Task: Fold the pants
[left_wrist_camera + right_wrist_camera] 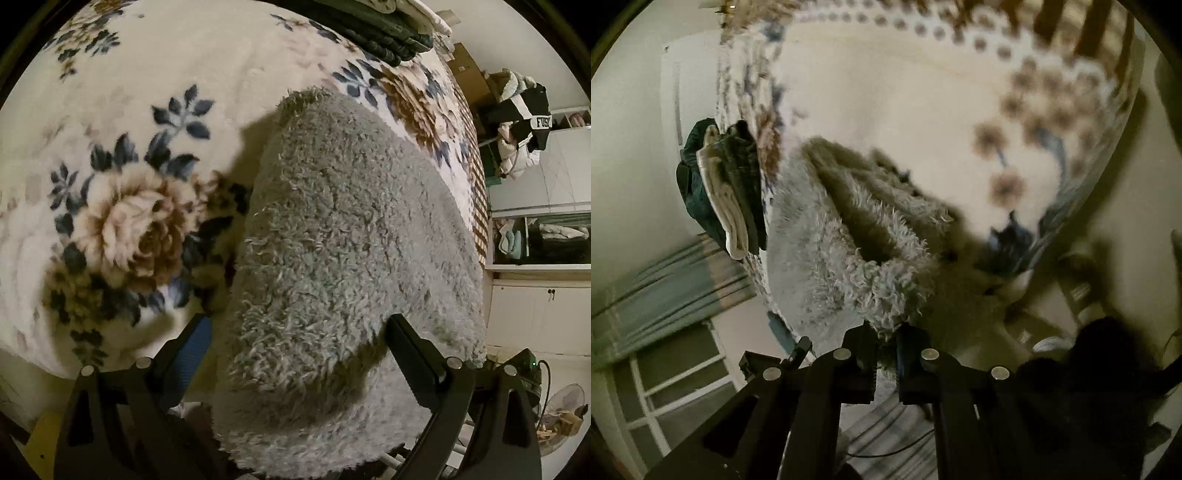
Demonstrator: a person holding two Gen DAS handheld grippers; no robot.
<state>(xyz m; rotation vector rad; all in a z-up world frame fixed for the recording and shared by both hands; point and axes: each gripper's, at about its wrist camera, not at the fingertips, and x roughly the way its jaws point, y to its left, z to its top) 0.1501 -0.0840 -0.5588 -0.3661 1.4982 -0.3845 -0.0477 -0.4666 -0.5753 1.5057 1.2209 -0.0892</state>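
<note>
The grey fluffy pants [343,236] lie in a long strip on the floral blanket [122,155], running from the near bed edge toward the far side. My left gripper [299,328] is open, its two fingers straddling the near end of the pants, which hangs over the bed edge. In the right wrist view my right gripper [886,332] is shut on an edge of the pants [864,251], with the fabric bunched and lifted just ahead of the fingers.
A stack of folded dark and white clothes [384,33] sits at the far end of the bed and also shows in the right wrist view [720,188]. Shelves with clothes [535,122] and white cabinets [535,314] stand to the right. A window and curtain [665,295] are at the left.
</note>
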